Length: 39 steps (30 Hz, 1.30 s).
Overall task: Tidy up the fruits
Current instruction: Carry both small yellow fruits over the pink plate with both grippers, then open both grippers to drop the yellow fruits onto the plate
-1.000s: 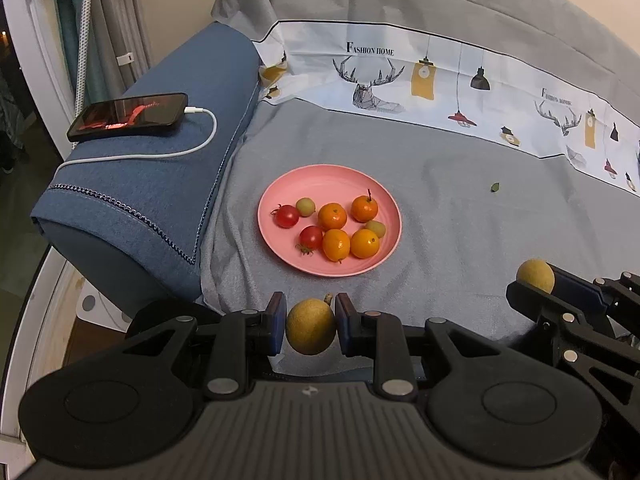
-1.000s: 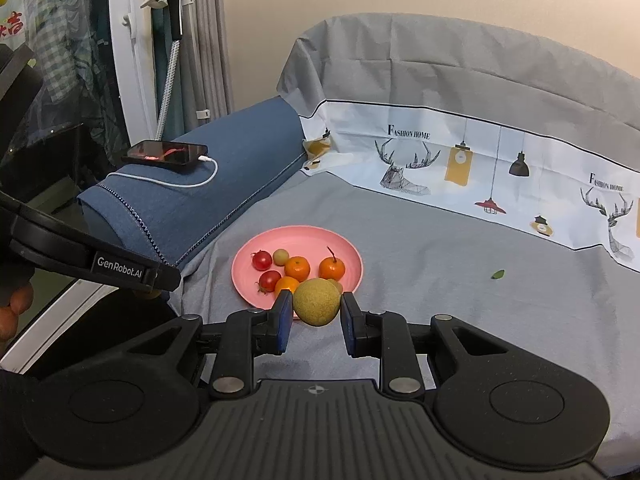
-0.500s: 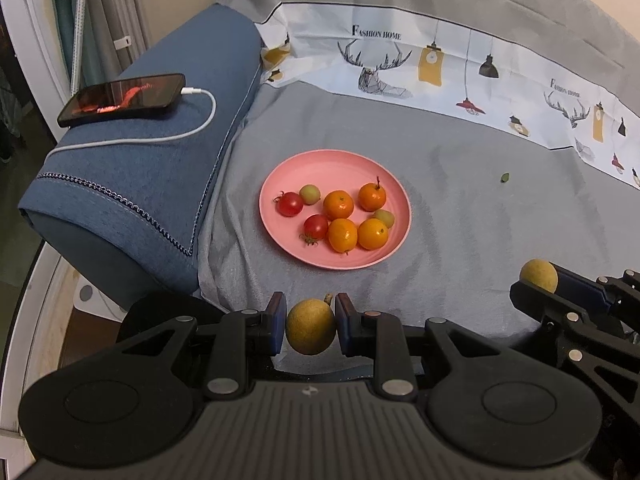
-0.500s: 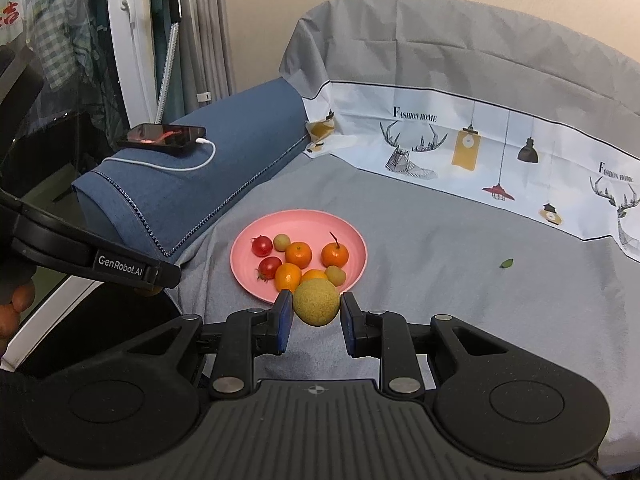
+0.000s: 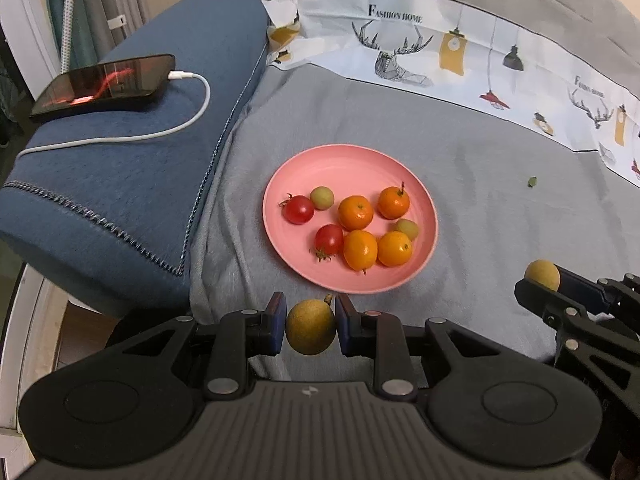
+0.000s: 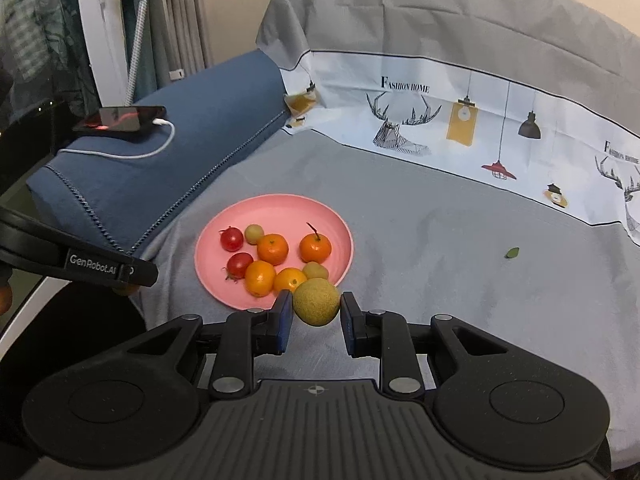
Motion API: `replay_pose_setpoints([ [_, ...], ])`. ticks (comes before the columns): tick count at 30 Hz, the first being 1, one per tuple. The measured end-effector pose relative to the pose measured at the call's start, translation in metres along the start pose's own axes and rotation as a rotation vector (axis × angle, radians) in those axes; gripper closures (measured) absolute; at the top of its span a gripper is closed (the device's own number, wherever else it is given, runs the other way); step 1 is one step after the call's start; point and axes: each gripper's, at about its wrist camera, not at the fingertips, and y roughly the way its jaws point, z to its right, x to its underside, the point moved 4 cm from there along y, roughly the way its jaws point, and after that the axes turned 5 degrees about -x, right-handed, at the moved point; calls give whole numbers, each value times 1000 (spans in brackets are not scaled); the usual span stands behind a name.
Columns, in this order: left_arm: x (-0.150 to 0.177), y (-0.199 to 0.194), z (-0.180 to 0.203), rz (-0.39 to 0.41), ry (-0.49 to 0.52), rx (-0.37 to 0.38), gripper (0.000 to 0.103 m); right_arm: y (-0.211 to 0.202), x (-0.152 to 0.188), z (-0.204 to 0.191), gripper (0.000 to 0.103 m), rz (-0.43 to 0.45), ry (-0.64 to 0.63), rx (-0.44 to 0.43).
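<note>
A pink plate (image 5: 304, 168) lies on the grey cloth and holds several oranges (image 5: 355, 212), two red tomatoes (image 5: 298, 209) and two small green fruits (image 5: 322, 197). My left gripper (image 5: 311, 322) is shut on a yellow-brown pear (image 5: 311, 327), just short of the plate's near rim. My right gripper (image 6: 316, 316) is shut on a second yellow-brown pear (image 6: 316, 301), above the plate's (image 6: 276, 204) near right rim. That gripper and its pear (image 5: 543, 275) also show at the right of the left wrist view.
A blue cushion (image 5: 132, 160) lies left of the plate, with a phone (image 5: 104, 82) and its white cable (image 5: 192, 116) on top. A small green leaf (image 5: 532, 182) lies on the cloth at the right. A printed cloth (image 5: 440, 48) rises behind.
Both grippers have moved forward toward the plate, each still holding its pear. The plate now sits closer in both views.
</note>
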Motion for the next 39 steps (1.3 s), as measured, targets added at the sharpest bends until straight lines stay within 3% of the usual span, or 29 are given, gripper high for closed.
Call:
replay_pose_setpoints([
  [17,-52,103,4,-110,39,-50,74,111,-27,1,76,-96,-23,-60],
  [27,-72,143,8,-138,56,-59,74,153,-37,3,76,-117,-37,-72],
  [29,-75,145,8,-130,59,-44,61,158,-40,1,75,-113,-49,-85],
  [31,-79,143,6,-106,51,-51,12,160,-45,0,64,-96,-70,-95],
  [33,-82,137,-1,-54,37,-116,1,159,-49,-1,47,-85,-104,-79],
  [36,-79,130,-5,-53,54,-102,0,150,-52,4,23,-81,-94,-66],
  [39,-67,123,-6,-76,59,-106,0,134,-45,3,17,-87,-62,-61],
])
